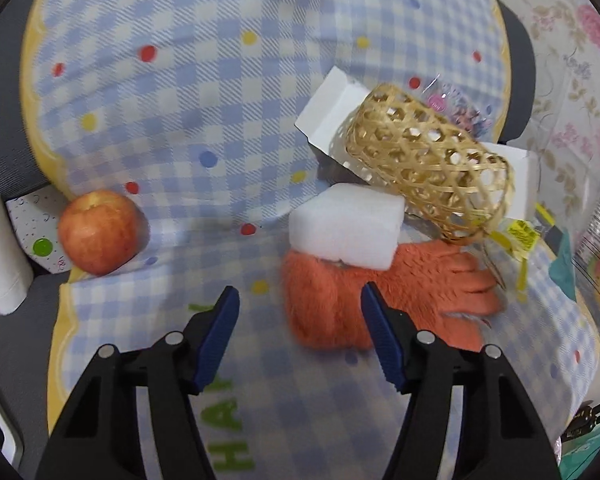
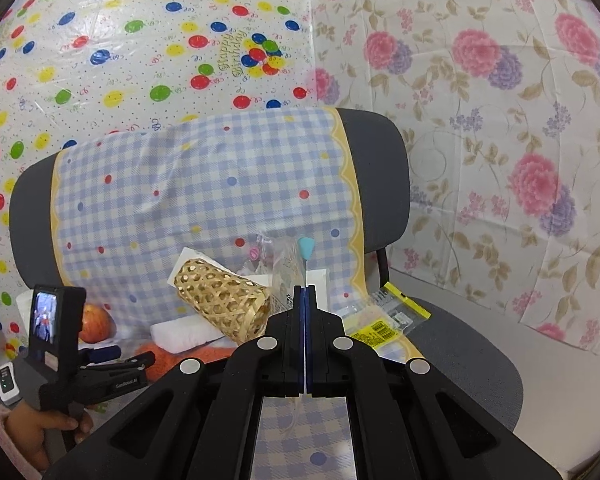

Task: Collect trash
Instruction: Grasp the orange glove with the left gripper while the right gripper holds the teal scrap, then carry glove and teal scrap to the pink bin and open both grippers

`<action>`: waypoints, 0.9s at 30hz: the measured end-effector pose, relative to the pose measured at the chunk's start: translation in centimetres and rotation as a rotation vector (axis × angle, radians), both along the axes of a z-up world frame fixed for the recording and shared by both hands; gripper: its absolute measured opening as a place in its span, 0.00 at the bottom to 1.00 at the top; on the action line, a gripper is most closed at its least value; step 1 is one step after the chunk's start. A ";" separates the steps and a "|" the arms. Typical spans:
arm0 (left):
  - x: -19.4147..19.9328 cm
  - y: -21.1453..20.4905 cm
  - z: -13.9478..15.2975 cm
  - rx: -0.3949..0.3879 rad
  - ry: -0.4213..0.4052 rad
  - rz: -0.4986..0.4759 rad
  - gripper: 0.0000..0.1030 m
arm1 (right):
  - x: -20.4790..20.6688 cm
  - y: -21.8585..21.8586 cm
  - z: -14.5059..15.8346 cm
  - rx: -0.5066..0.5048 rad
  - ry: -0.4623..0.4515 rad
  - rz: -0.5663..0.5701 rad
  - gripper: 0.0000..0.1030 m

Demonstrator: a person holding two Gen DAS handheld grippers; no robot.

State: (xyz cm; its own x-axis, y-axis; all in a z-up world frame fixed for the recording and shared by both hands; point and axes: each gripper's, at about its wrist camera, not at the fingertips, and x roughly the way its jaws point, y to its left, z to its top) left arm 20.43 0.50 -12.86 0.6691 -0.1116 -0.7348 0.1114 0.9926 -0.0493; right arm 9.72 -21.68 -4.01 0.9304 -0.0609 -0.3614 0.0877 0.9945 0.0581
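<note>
My left gripper (image 1: pixel 298 300) is open and empty, hovering over the checked cloth (image 1: pixel 180 120) just before an orange furry glove (image 1: pixel 380 300). A white foam block (image 1: pixel 346 224) lies on the glove, and a woven bamboo basket (image 1: pixel 428 160) lies on its side over a white opened carton (image 1: pixel 332 108). A yellow-edged clear wrapper (image 1: pixel 524 236) lies right of the basket. My right gripper (image 2: pixel 305 290) is shut on a thin clear plastic wrapper (image 2: pixel 286 258) with a teal tip (image 2: pixel 306 248), held upright above the chair. The basket (image 2: pixel 220 296) and a yellow wrapper (image 2: pixel 384 324) also show there.
A red apple (image 1: pixel 100 232) sits at the cloth's left edge, beside a white paper roll (image 1: pixel 0 252). The cloth covers a grey office chair (image 2: pixel 460 344). Clear printed packets (image 1: pixel 460 112) lie behind the basket. Patterned sheets hang behind the chair. The left gripper tool (image 2: pixel 112 364) shows at lower left.
</note>
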 end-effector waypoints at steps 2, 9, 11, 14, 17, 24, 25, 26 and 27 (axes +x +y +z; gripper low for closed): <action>0.9 -0.4 -0.4 0.012 0.019 -0.009 0.58 | 0.2 -0.1 -0.3 0.005 0.013 0.002 0.00; 0.9 -0.8 -1.2 0.003 0.088 -0.049 0.29 | 0.1 -0.5 -1.3 0.026 0.064 0.024 0.00; -0.4 -0.6 -0.4 -0.032 0.073 -0.077 0.13 | 0.0 -0.9 -1.4 0.053 0.082 0.035 0.00; -3.0 -0.3 2.0 -0.050 0.006 -0.120 0.12 | -0.4 -1.7 -1.2 0.092 0.093 0.034 0.00; -5.3 -0.3 5.8 -0.077 -0.097 -0.145 0.11 | -1.5 -2.3 -0.4 0.109 0.073 0.023 0.00; -9.9 -1.9 14.3 -0.126 -0.297 -0.217 0.11 | -4.2 -3.0 1.8 0.111 0.015 0.016 0.00; -10.1 -2.3 14.6 -0.129 -0.304 -0.227 0.11 | -4.6 -3.1 1.9 0.114 0.010 0.014 0.00; -10.5 -2.9 14.9 -0.132 -0.312 -0.239 0.11 | -5.0 -3.3 2.1 0.116 0.004 0.011 0.00; -10.8 -3.5 15.0 -0.137 -0.315 -0.252 0.11 | -5.6 -3.6 2.4 0.115 -0.005 0.005 0.00</action>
